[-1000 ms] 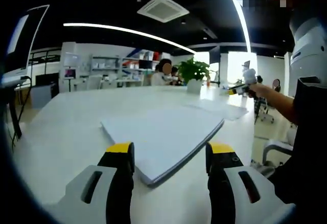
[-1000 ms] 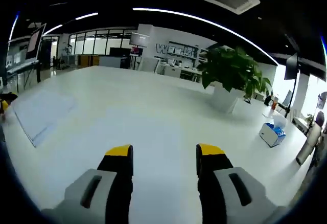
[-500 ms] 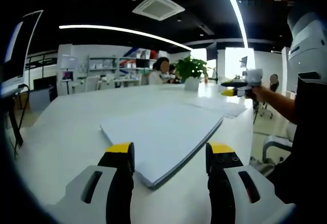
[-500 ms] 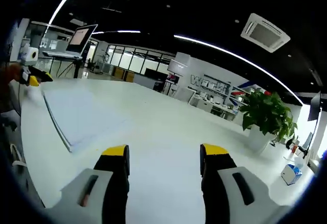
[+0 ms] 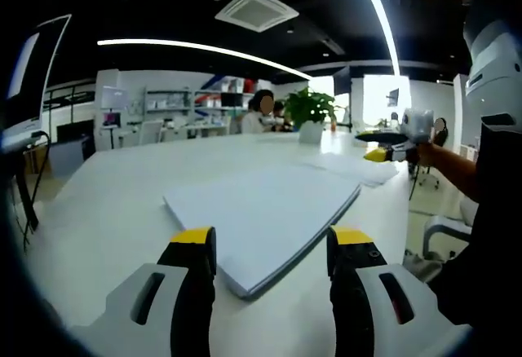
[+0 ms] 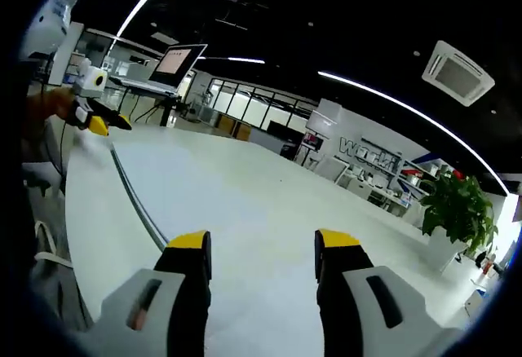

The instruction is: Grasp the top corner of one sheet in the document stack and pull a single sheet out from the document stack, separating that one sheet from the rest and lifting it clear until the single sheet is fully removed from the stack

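Jaws of left gripper (image 5: 263, 239) apart, empty, near corner of document stack (image 5: 265, 210) lying between them on white table (image 5: 106, 202). Right gripper (image 6: 258, 244) jaws spread, empty, stack edge just left of them. Potted plant (image 5: 310, 116) far behind.

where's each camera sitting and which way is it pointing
Left gripper view: rides the left gripper, facing along its open jaws over the document stack toward a potted plant; the person's forearm and right gripper show at right.
Right gripper view: rides the right gripper, facing across the white table; the left gripper shows at left.
Shared: stack, table, plant.
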A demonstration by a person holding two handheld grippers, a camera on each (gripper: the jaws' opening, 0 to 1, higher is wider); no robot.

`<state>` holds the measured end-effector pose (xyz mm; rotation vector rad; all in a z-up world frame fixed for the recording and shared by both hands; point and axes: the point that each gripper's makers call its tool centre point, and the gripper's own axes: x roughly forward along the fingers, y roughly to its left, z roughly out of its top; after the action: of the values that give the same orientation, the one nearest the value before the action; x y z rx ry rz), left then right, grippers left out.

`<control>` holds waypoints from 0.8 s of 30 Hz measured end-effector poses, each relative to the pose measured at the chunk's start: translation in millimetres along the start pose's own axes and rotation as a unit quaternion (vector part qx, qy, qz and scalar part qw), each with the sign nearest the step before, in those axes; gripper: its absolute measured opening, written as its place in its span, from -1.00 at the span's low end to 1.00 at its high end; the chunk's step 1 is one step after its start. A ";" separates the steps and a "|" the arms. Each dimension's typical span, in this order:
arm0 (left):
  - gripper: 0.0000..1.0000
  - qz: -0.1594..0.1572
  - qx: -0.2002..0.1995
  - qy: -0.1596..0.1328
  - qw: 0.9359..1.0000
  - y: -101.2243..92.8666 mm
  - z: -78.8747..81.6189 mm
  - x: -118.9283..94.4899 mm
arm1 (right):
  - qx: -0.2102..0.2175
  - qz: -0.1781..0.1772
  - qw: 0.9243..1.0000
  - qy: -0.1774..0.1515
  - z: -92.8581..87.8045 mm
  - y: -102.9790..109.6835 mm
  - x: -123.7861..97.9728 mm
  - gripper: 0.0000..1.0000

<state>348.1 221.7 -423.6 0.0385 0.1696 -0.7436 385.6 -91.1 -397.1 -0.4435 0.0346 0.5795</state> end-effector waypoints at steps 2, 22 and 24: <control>0.09 0.000 0.001 0.001 1.000 0.2 -0.8 -0.4 | 0.002 0.011 1.000 -0.002 0.8 6.4 2.0 0.01; 0.09 -0.001 0.016 0.030 0.999 2.4 -15.2 -4.7 | 0.063 0.126 0.989 0.036 -11.7 62.4 1.9 -0.13; 0.09 0.001 0.019 0.028 0.999 3.1 -13.2 -4.5 | 0.065 0.128 0.989 0.035 -10.9 62.6 1.5 -0.13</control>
<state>345.1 228.3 -435.9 0.0961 0.2079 -0.7445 354.2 -48.2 -431.9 -0.3348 0.1976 0.8088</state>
